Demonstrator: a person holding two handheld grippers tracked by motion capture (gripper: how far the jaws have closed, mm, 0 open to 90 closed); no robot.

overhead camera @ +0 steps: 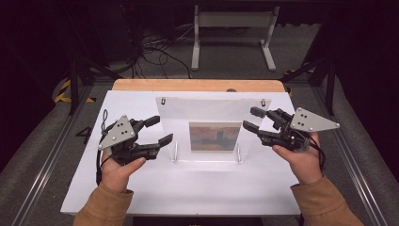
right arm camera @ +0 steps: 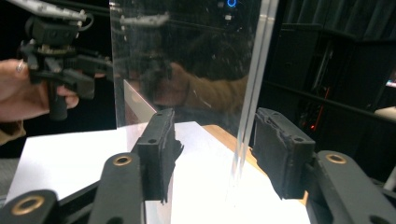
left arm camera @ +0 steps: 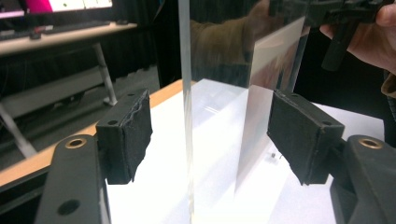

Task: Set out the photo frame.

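Note:
A clear acrylic picture frame point(overhead camera: 211, 110) stands upright in the middle of the white tabletop point(overhead camera: 141, 188), with a small reddish picture point(overhead camera: 215, 136) in its lower half. My left gripper point(overhead camera: 161, 129) is at the frame's left side. In the left gripper view the frame's edge point(left arm camera: 187, 116) runs between the pads point(left arm camera: 126, 135) with a gap on each side, so the left gripper point(left arm camera: 210, 135) is open. My right gripper point(overhead camera: 251, 118) is at the frame's right side. Its own view shows the frame's edge point(right arm camera: 250, 107) between the jaws, close to the right pad point(right arm camera: 280, 154); the right gripper point(right arm camera: 215, 154) is open.
Two thin clear feet point(overhead camera: 175, 153) hold the frame up near its front. A wooden strip point(overhead camera: 197, 84) borders the table's far edge. Beyond it, on the floor, stand a white metal stand point(overhead camera: 233, 33) and loose cables point(overhead camera: 155, 52).

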